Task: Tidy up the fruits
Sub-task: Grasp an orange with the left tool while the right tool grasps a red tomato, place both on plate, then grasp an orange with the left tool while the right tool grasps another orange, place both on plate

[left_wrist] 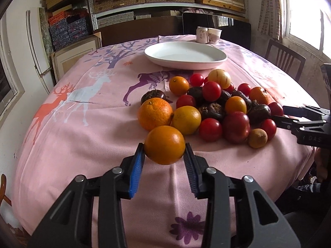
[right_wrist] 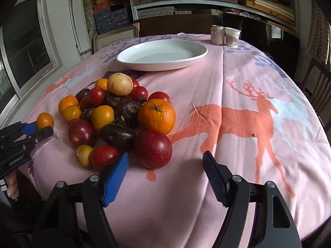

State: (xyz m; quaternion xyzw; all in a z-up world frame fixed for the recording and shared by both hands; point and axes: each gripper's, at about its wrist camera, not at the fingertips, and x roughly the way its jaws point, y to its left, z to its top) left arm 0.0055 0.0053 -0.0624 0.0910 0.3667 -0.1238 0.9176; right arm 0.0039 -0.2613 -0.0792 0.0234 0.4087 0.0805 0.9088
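My left gripper (left_wrist: 164, 150) is shut on a small orange (left_wrist: 164, 145) and holds it just above the pink cloth, in front of the fruit pile (left_wrist: 215, 105). The same orange shows between the left fingers in the right wrist view (right_wrist: 45, 120). The pile holds oranges, red tomatoes, dark chestnut-like fruits and a yellow fruit (left_wrist: 219, 78). A white oval plate (left_wrist: 186, 55) lies empty behind the pile, also seen in the right wrist view (right_wrist: 162, 54). My right gripper (right_wrist: 165, 161) is open and empty, its blue pad beside a red tomato (right_wrist: 104, 156) and a dark red plum (right_wrist: 153, 149).
A can (left_wrist: 202, 34) and a paper cup (left_wrist: 214, 35) stand at the table's far edge. The table wears a pink deer-print cloth (right_wrist: 248, 124). A wooden chair (left_wrist: 284, 59) stands at the right. Shelves of boxes line the back wall.
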